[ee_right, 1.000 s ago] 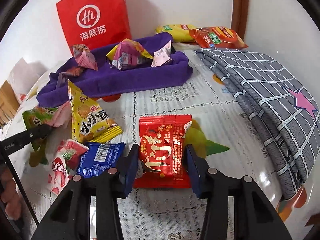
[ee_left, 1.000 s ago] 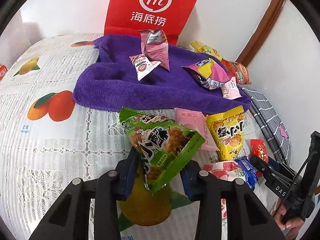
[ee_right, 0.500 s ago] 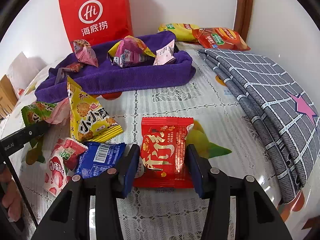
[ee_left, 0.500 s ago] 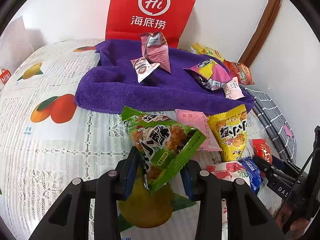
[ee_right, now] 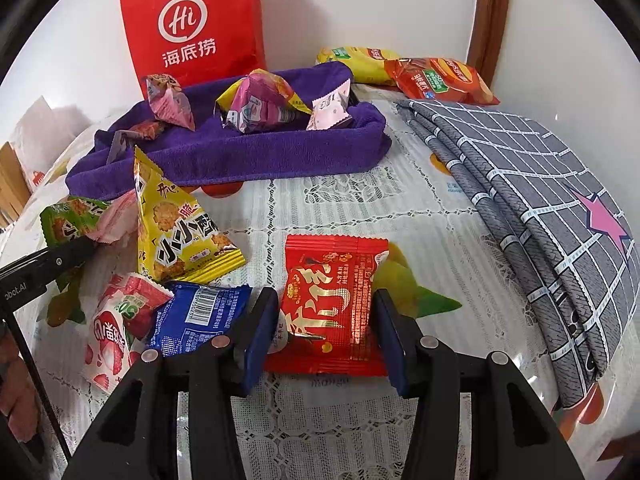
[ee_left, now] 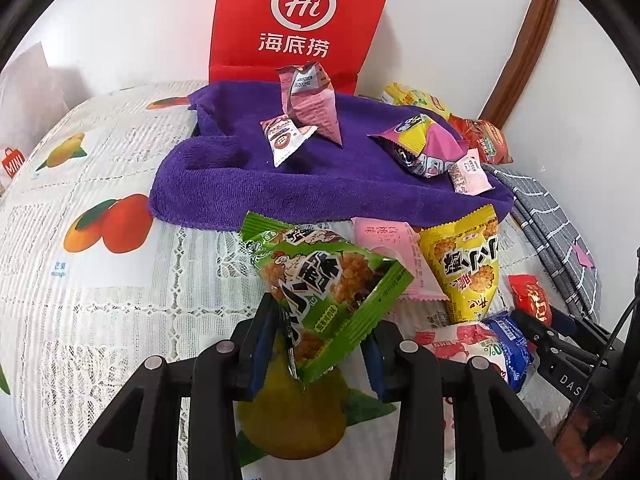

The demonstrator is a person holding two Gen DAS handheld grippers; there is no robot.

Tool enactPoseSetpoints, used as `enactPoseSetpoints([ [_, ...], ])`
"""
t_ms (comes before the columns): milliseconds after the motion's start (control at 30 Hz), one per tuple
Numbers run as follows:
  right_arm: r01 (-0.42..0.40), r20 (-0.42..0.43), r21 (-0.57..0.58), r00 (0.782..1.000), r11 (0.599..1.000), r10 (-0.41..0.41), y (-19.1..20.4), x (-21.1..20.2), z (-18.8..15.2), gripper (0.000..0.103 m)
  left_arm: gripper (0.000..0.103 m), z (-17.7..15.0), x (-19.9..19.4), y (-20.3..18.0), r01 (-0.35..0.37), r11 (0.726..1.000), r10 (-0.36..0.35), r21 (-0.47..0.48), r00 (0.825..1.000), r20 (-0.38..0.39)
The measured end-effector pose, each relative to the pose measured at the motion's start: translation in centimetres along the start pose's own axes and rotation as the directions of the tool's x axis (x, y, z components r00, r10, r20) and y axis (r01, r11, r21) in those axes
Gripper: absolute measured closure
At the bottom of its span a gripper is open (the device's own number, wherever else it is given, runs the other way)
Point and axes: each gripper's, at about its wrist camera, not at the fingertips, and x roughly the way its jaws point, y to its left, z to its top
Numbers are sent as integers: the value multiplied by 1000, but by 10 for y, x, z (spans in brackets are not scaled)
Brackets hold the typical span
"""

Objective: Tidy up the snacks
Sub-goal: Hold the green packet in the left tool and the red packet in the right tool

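The left gripper [ee_left: 318, 346] clamps a green triangular snack packet [ee_left: 326, 286] with black characters and a fried-nugget picture, lifted off the fruit-print tablecloth [ee_left: 100, 292]. The right gripper [ee_right: 326, 330] pinches a flat red packet [ee_right: 334, 304] with gold characters, resting on the cloth. At 12 o'clock lies a purple towel [ee_left: 320, 184] carrying 4 small packets; behind it stands a red bag [ee_right: 192, 24] marked "Hi 海底捞". A yellow packet [ee_right: 172, 228] stands at 10 o'clock of the red one.

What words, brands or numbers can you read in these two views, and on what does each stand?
"Hi 海底捞": red paper bag.
"小小酥": yellow snack packet.
"小小酥", partly hidden: green snack packet.
"芒果 mango": tablecloth.
"MINI": red tag.
"50%": strawberry packet.
Other packets' print: too small or blurred.
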Motion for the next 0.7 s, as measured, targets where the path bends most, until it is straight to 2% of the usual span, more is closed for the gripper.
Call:
enactPoseSetpoints([
  [700, -19, -2, 11, 1000, 1000, 19, -1, 1, 1, 51, 66, 0, 1, 0, 1, 1000, -1, -3, 1000, 1],
])
